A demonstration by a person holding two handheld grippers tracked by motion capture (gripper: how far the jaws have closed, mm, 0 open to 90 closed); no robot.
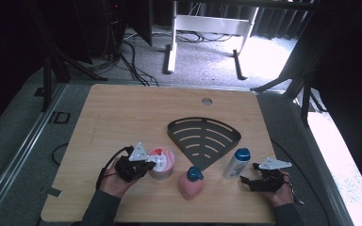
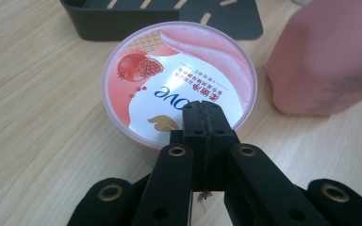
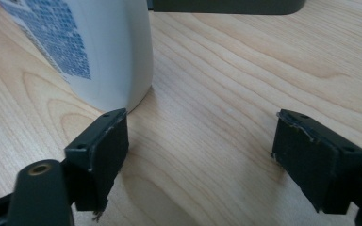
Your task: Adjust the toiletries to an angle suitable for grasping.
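A round pink Dove tub (image 1: 162, 163) (image 2: 169, 70) with a pomegranate lid stands on the wooden table. My left gripper (image 1: 146, 165) (image 2: 201, 112) is shut with nothing between its jaws, its tips resting over the near edge of the tub's lid. A white bottle with a blue cap (image 1: 236, 163) (image 3: 103, 52) stands upright at the right. My right gripper (image 1: 246, 181) (image 3: 202, 150) is open low over the table, just to the right of that bottle; its left fingertip (image 3: 99, 150) is close to the bottle's base.
A pink bottle with a teal cap (image 1: 191, 182) (image 2: 330, 56) stands between the tub and the white bottle. A black fan-shaped slotted tray (image 1: 203, 139) (image 2: 160, 19) (image 3: 226, 5) lies behind them. The table's far half (image 1: 122, 108) is bare wood.
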